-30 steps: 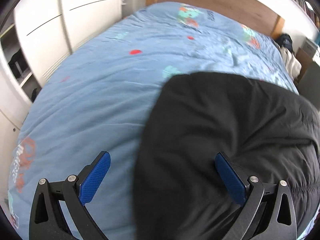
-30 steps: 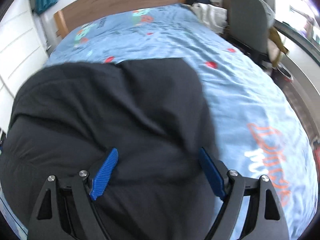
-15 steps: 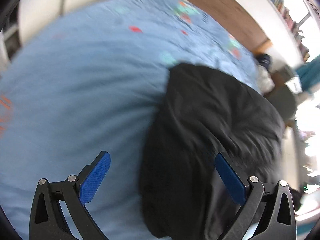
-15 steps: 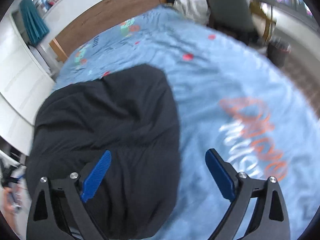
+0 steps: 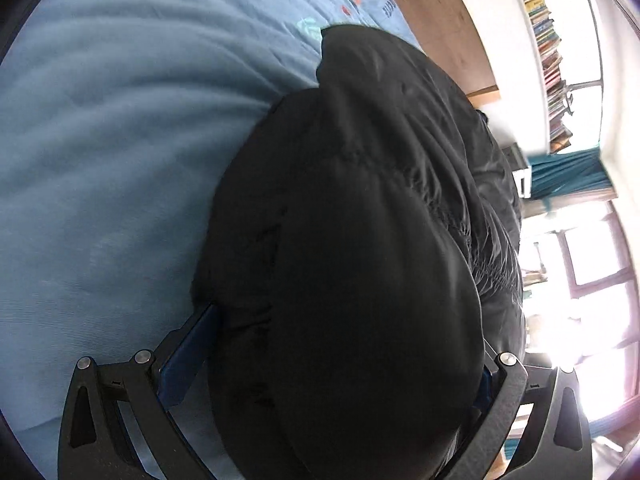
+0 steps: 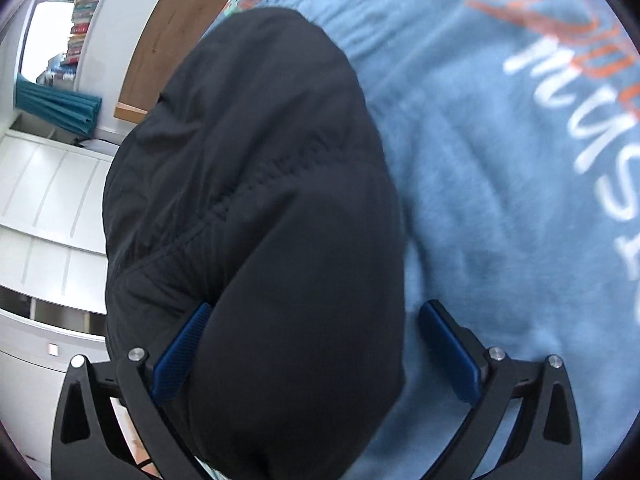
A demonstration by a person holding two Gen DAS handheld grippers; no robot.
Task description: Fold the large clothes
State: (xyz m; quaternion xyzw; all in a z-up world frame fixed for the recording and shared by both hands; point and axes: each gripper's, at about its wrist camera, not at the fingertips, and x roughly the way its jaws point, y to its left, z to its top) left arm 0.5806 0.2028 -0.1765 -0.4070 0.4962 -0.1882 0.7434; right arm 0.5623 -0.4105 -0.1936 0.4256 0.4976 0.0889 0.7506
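Black padded fabric fills the middle of both wrist views: a large quilted jacket (image 5: 360,240) lies bunched on the blue bedspread (image 5: 100,160), its stitched seams running across the bulk. In the left wrist view the left gripper (image 5: 336,364) has its jaws spread wide with the near end of the jacket bulging between them; the left blue pad (image 5: 188,356) touches the fabric's edge, while the right pad is almost wholly hidden behind the cloth — whether the jaws actually press the jacket or only straddle it cannot be told. Beyond the jacket stand a wooden headboard (image 5: 436,12), a shelf of books (image 5: 548,40) and a teal curtain (image 5: 568,172).

In the right wrist view the right gripper (image 6: 320,352) is likewise spread wide. Its left pad (image 6: 180,356) lies against the jacket (image 6: 260,200), which swells into the gap, but the right pad (image 6: 448,352) stands apart from the cloth with bare bedspread (image 6: 500,200) showing between — so this tool grips nothing. Orange and white lettering (image 6: 592,80) crosses the bedspread to the right. White cabinet panels (image 6: 52,208) sit at the left, with the headboard (image 6: 160,40) above them.
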